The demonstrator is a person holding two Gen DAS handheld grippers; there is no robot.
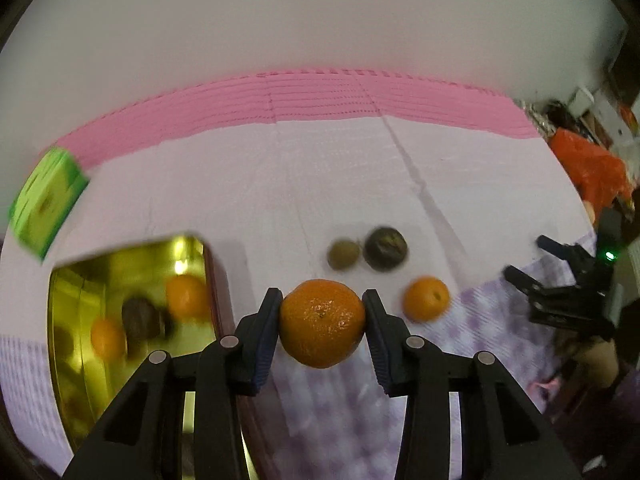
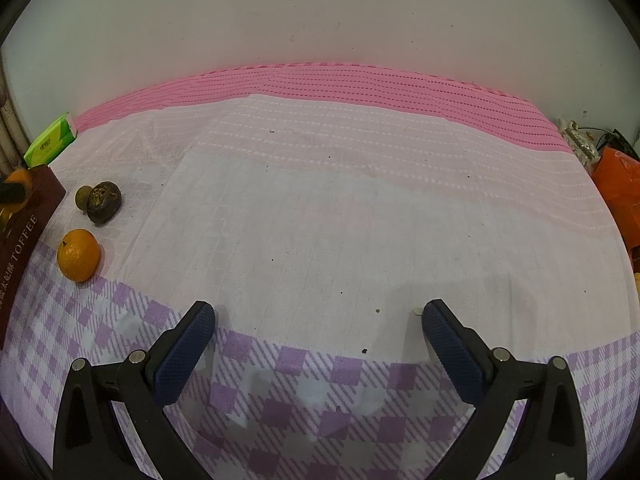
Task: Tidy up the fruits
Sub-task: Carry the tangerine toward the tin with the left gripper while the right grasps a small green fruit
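Cloth in white, pink and purple check covers the desk [image 2: 320, 208], with a bare wall behind. Left tongs [image 1: 322, 322] pinch an orange [image 1: 322, 322] between their pads, held above the cloth just right of the gold tin [image 1: 76, 320]. Inside the tin lie two more oranges and what looks like a dark fruit, blurred. So the sorting looks partly done. Three fruits are left on the cloth ahead and to the right of the left tongs: a small orange [image 1: 426, 299], a dark fruit [image 1: 386, 249] and a green fruit [image 1: 343, 255] touching it. Right tongs [image 2: 318, 334] gape wide with nothing between them, well apart from those three.
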